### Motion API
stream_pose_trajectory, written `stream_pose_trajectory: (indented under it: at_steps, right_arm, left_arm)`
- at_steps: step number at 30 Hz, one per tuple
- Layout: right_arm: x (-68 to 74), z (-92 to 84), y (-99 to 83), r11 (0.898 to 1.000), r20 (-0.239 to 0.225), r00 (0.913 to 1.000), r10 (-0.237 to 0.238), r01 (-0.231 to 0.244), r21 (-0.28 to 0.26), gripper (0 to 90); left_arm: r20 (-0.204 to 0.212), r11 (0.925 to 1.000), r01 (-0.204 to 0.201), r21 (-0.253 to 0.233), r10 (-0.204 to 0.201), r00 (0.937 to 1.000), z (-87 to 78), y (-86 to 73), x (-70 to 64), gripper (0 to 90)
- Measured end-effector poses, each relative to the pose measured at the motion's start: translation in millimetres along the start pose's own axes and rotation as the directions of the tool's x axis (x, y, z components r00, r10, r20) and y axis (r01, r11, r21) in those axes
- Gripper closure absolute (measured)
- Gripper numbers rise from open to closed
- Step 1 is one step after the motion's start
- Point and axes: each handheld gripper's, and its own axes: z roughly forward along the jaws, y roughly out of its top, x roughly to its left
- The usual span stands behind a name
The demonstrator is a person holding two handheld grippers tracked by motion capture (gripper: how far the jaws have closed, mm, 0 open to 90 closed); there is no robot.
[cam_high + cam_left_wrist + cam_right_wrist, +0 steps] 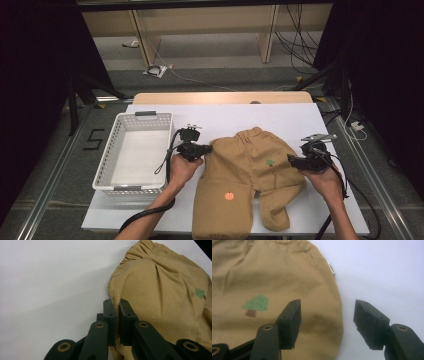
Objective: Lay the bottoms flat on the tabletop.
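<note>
Plainly, with the left gripper (117, 307) pinched shut on the side seam of the small tan cotton trousers (245, 175) lying mid-table, waistband away from the person and legs toward them, the gaping right gripper (325, 323) straddling the opposite edge may close on one layer only, skewing any lift.

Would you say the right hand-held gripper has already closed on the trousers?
No, the right hand-held gripper stands open, straddling the trousers' edge.

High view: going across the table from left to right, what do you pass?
White basket → left gripper, pinching the trousers' edge → tan trousers → right gripper, jaws apart at the trousers' other edge.
</note>
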Motion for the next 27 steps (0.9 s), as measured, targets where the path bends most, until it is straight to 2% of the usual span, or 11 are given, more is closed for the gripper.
stream_pose_trajectory:
  at_steps: [6, 8, 10, 12, 15, 18, 20, 23, 25, 27]
  right_arm:
    - [-2.7, 11.6, -2.4, 0.999, -0.005, 0.9999, 0.011, -0.011, 0.042, 40.4]
    - [-3.9, 16.8, -2.5, 0.998, -0.002, 0.9998, 0.02, -0.02, 0.06, 40.9]
    - [-5.5, 20.1, -2.8, 0.997, -0.01, 0.9996, 0.027, -0.027, 0.066, 41.6]
    - [-6.9, 23.1, -3.1, 0.996, -0.019, 0.999, 0.04, -0.038, 0.08, 42.5]
    - [-10.3, 29.6, -4.1, 0.994, -0.034, 0.998, 0.052, -0.049, 0.096, 43.9]
    - [-11.7, 34.8, -4.1, 0.994, -0.066, 0.9962, 0.057, -0.05, 0.101, 50.3]
    - [-11.1, 37.6, -3.4, 0.993, -0.072, 0.9964, 0.045, -0.037, 0.108, 60.9]
    - [-8.6, 41.3, -1.0, 0.994, -0.046, 0.9989, 0.013, -0.008, 0.111, 78.9]
    - [-8.3, 43.1, 1.4, 0.994, -0.035, 0.9994, 0.004, 0.0, 0.109, 85.7]
    - [-9.7, 44.0, 4.9, 0.996, -0.016, 0.9999, 0.002, 0.0, 0.091, 86.7]
  left_arm:
    - [-0.031, 0.999, 0.043, -0.009, -0.044, 0.9986, 1.6, 3.3, 6.4, 84.9]
    - [-0.034, 0.9993, 0.038, -0.003, -0.038, 0.9987, 2.3, 2.4, 5.7, 84.0]
    - [-0.022, 0.9988, 0.05, 0.006, -0.049, 0.9985, 2.8, 1.2, 5.7, 81.2]
    - [-0.013, 0.998, 0.063, 0.011, -0.063, 0.9979, 2.5, 0.0, 5.9, 71.6]
    - [0.003, 0.9951, 0.086, 0.048, -0.086, 0.9962, 3.0, -2.8, 4.1, 55.1]
    - [0.016, 0.9956, 0.063, 0.069, -0.064, 0.9978, 1.3, -9.9, -2.8, 47.8]
    - [0.022, 0.9956, 0.054, 0.077, -0.056, 0.9982, 0.3, -14.2, -4.4, 48.2]
    - [0.034, 0.9951, 0.048, 0.086, -0.051, 0.9981, -0.9, -19.1, -5.2, 52.0]
    - [0.038, 0.9954, 0.043, 0.086, -0.047, 0.9982, -2.0, -21.2, -5.4, 55.4]
    - [0.038, 0.9966, 0.037, 0.073, -0.04, 0.9985, -2.9, -21.9, -4.5, 65.5]
